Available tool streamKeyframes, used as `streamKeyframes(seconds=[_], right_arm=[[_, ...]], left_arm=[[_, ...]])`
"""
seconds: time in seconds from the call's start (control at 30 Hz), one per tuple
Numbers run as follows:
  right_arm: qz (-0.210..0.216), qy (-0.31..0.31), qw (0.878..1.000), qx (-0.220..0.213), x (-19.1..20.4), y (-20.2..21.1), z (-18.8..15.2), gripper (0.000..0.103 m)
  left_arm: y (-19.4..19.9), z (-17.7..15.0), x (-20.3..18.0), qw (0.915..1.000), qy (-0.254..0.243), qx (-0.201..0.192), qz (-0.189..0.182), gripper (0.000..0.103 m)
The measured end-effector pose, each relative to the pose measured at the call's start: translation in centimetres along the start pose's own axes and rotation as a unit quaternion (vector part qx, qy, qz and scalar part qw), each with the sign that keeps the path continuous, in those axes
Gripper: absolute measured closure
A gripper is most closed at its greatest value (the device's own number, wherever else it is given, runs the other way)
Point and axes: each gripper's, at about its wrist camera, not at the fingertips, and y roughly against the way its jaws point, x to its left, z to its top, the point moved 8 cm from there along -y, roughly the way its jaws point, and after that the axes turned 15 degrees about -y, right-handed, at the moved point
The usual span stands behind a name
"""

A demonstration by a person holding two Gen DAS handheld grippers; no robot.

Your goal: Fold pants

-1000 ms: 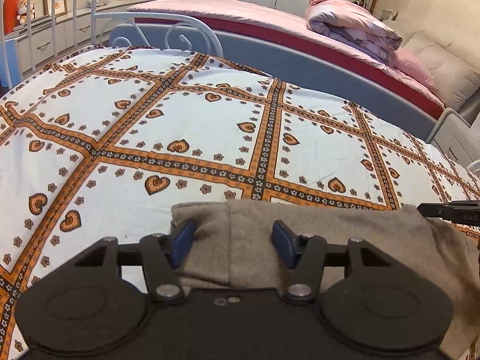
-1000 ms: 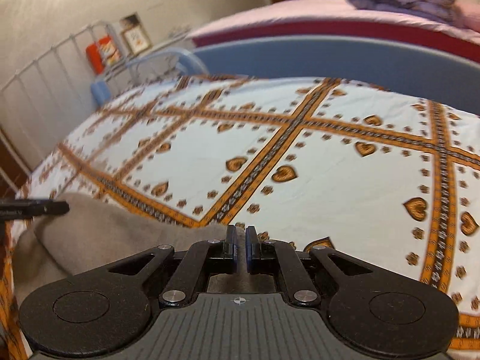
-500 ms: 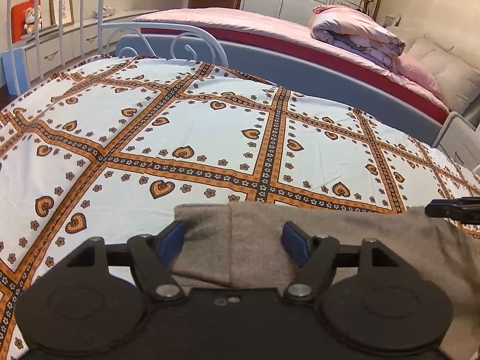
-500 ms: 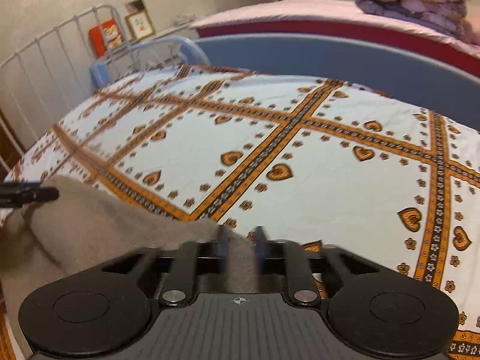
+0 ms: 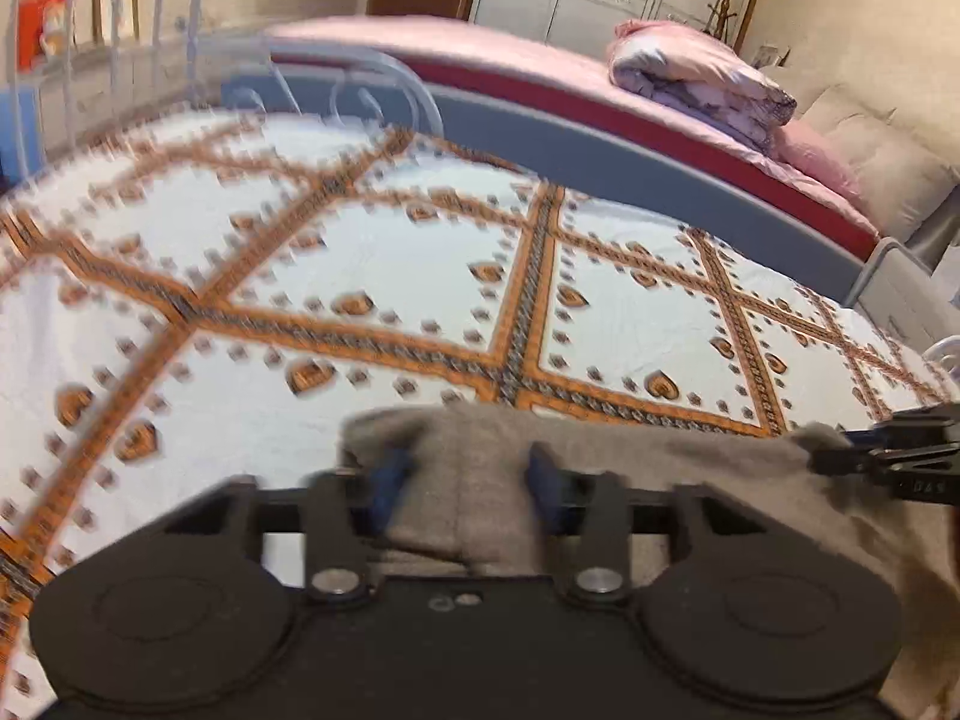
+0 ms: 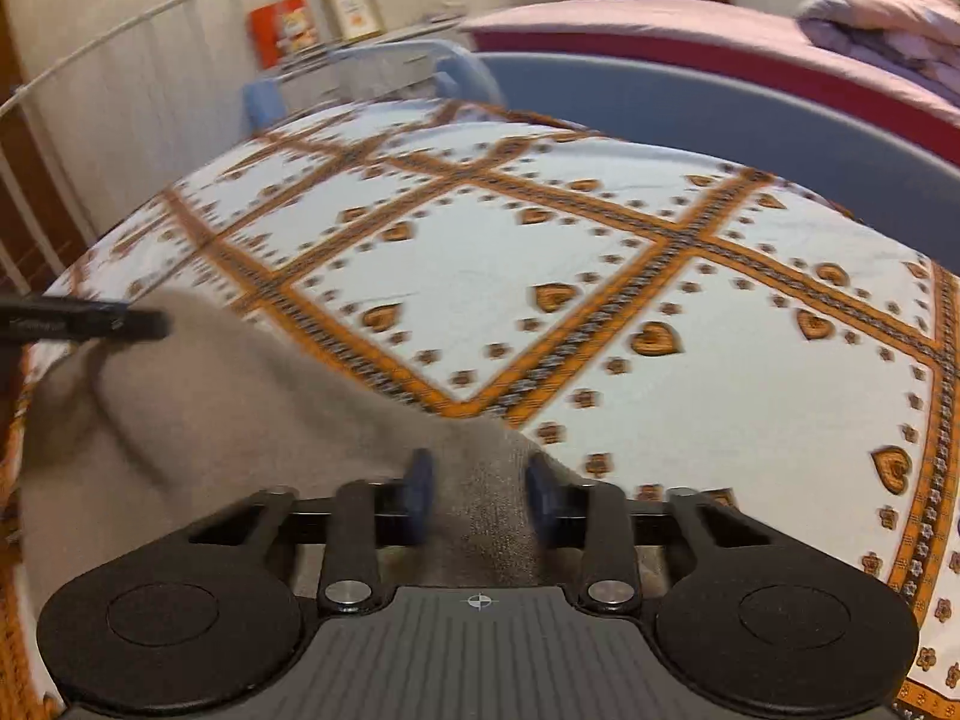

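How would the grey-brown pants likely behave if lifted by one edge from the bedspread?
The pants would probably go floppy: in the right wrist view they sag in soft folds between the left hand-held gripper and the right hand-held gripper. They look like a thick knit, so likely grippy rather than slippery. On the patterned bedspread they should drag and bunch, not slide.

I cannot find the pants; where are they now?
The pants lie at the near edge of the bedspread, between both open grippers: left, right.
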Motion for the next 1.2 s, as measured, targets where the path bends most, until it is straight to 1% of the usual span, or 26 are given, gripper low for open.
streamKeyframes(seconds=[0.03, 0.1, 0.13, 0.2, 0.23, 0.3, 0.33, 0.43, 0.5, 0.53, 0.57, 0.6, 0.67, 0.7, 0.73, 0.77, 0.8, 0.83, 0.87, 0.9, 0.93, 0.97, 1.0, 1.07, 1.13, 1.2], right_arm=[[-0.009, 0.026, 1.0, -0.013, 0.5, 0.4, -0.1, 0.093], [-0.015, 0.031, 0.998, -0.049, 0.7, 1.6, 0.5, 0.093], [-0.022, 0.027, 0.997, -0.07, 0.6, 2.2, 1.0, 0.094], [-0.035, 0.021, 0.995, -0.096, 0.5, 2.5, 1.7, 0.094], [-0.045, 0.019, 0.995, -0.087, 0.4, 1.8, 1.5, 0.094], [-0.093, 0.042, 0.994, -0.03, 0.0, -1.5, -0.3, 0.094], [-0.112, 0.055, 0.991, -0.04, 0.1, -2.1, -0.6, 0.091], [-0.133, 0.033, 0.987, -0.079, 0.6, -0.4, 0.7, 0.087], [-0.112, 0.014, 0.987, -0.119, 1.0, 2.3, 1.2, 0.087], [-0.092, 0.003, 0.988, -0.127, 1.4, 3.5, 1.1, 0.087], [-0.077, -0.004, 0.989, -0.128, 1.9, 4.2, 0.8, 0.087], [-0.062, -0.009, 0.99, -0.125, 2.5, 4.7, 0.3, 0.087], [-0.031, -0.017, 0.994, -0.099, 3.8, 4.5, -1.6, 0.087], [-0.036, -0.009, 0.996, -0.08, 4.1, 3.7, -2.8, 0.087], [-0.067, -0.003, 0.997, -0.048, 3.6, 2.1, -4.4, 0.087], [-0.083, -0.003, 0.996, -0.024, 3.0, 0.9, -5.6, 0.087], [-0.072, -0.007, 0.996, -0.046, 2.8, 1.4, -6.0, 0.087], [-0.072, -0.019, 0.996, -0.049, 2.6, 2.3, -5.9, 0.084], [-0.083, -0.038, 0.995, -0.049, 1.9, 3.6, -5.6, 0.076], [-0.09, -0.05, 0.993, -0.065, 1.2, 5.4, -5.4, 0.044], [-0.09, -0.057, 0.99, -0.089, 0.4, 7.5, -5.2, 0.007], [-0.094, -0.066, 0.986, -0.118, -1.0, 10.1, -5.2, 0.0], [-0.104, -0.074, 0.982, -0.142, -2.4, 12.6, -5.5, 0.0], [-0.124, -0.115, 0.973, -0.16, -6.6, 17.4, -7.0, 0.0], [-0.14, -0.176, 0.96, -0.167, -11.1, 21.6, -9.2, 0.0], [-0.156, -0.238, 0.939, -0.194, -15.5, 26.3, -11.8, 0.0]], left_arm=[[0.4, 0.3, 0.2, 0.9999, 0.003, -0.015, 0.003, 0.094], [0.7, 0.9, 0.3, 0.9994, -0.001, -0.032, 0.014, 0.103], [0.6, 1.2, 0.1, 0.9989, -0.016, -0.034, 0.026, 0.103], [-0.7, 0.6, 0.2, 0.9982, -0.032, 0.003, 0.05, 0.103], [-1.5, 0.1, 0.4, 0.9973, -0.037, 0.02, 0.059, 0.103], [-1.9, -0.4, 0.6, 0.9928, -0.067, 0.033, 0.093, 0.103], [-1.6, -0.3, 0.7, 0.9926, -0.067, 0.03, 0.097, 0.103], [1.7, 1.2, 0.4, 0.9943, -0.057, -0.006, 0.09, 0.103], [3.6, 2.5, -1.6, 0.9948, -0.067, -0.036, 0.068, 0.103], [3.9, 2.7, -2.9, 0.9952, -0.075, -0.038, 0.051, 0.103], [3.9, 2.7, -4.4, 0.9956, -0.082, -0.037, 0.028, 0.102], [3.6, 2.3, -6.0, 0.9952, -0.093, -0.03, 0.005, 0.097], [1.8, 0.6, -8.3, 0.9919, -0.127, 0.008, -0.004, 0.089], [0.3, -0.8, -8.7, 0.9887, -0.144, 0.04, 0.004, 0.089], [-1.0, -2.0, -8.7, 0.9866, -0.154, 0.054, 0.005, 0.089], [-1.3, -2.6, -8.6, 0.9877, -0.148, 0.05, 0.0, 0.089], [-0.6, -2.3, -8.4, 0.9897, -0.138, 0.038, -0.001, 0.09], [0.2, -1.9, -8.1, 0.9916, -0.125, 0.032, -0.006, 0.089], [1.1, -1.6, -7.8, 0.9939, -0.106, 0.027, -0.01, 0.083], [2.2, -1.4, -7.6, 0.9963, -0.082, 0.019, -0.02, 0.068], [3.1, -1.4, -7.7, 0.9972, -0.068, 0.012, -0.031, 0.056], [3.8, -1.4, -7.9, 0.9974, -0.059, 0.005, -0.041, 0.029], [4.7, -1.7, -8.4, 0.997, -0.06, -0.004, -0.048, 0.02], [5.2, -2.1, -9.5, 0.995, -0.078, -0.003, -0.062, 0.024], [5.3, -2.9, -10.9, 0.993, -0.099, 0.006, -0.064, 0.023], [5.2, -3.7, -11.7, 0.9923, -0.11, 0.016, -0.055, 0.021]])
